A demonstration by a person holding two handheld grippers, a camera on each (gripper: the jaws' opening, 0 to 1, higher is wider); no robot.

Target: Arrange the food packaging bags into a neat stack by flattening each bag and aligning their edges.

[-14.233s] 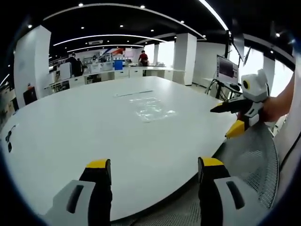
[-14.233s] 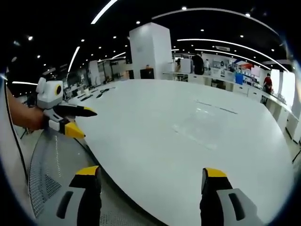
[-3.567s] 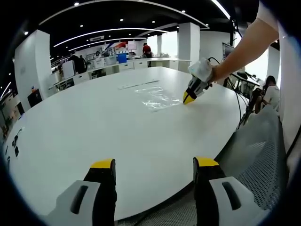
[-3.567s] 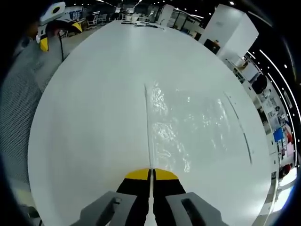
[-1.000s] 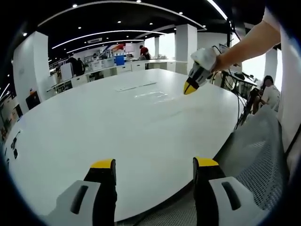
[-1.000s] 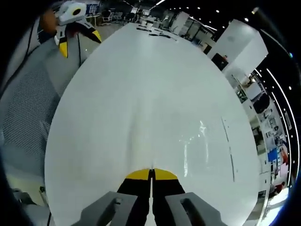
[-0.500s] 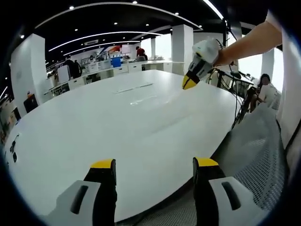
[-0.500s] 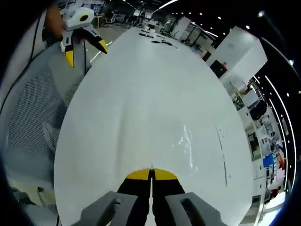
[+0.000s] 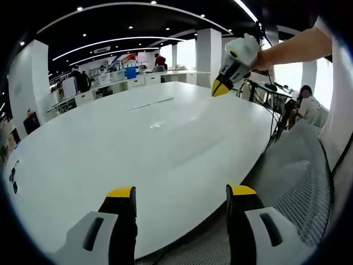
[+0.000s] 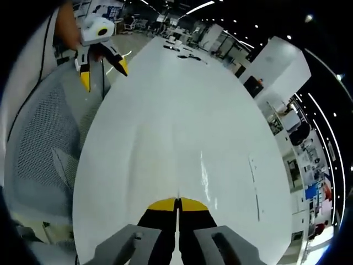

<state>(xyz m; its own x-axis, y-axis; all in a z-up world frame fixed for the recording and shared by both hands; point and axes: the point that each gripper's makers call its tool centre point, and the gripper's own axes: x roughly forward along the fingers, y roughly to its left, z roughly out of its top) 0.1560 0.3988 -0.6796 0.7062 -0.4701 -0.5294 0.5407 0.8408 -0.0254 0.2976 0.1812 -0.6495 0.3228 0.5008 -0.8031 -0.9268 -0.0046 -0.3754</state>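
Tongs update from the big white table (image 9: pixel 99 160). My left gripper (image 9: pixel 181 193) hangs just off the table's near edge, jaws spread wide with nothing between them. In the right gripper view you can see the same left one up by the table's edge, over the grey mesh chair (image 10: pixel 38 143), and its two yellow tips stand clearly apart there too.

My right gripper (image 10: pixel 177 203) is above the table, well clear of its top, with the jaws pressed tight together. A thin pale line runs up from between the tips, which I read as the edge of the clear bag (image 10: pixel 205 178) pinched there (it's see-through plastic, so honestly hard to make out). All I can really pick out of the bag is a shiny streak over the middle of the table and a faint fold line beside it. From the left gripper view, the right one shows high over the table's far right side, tip pointing down, with my hand (image 9: pixel 259 58) wrapped round it.

Farther across the table lies a long thin strip (image 9: pixel 151 103), flat on the surface, well apart from both tongs.
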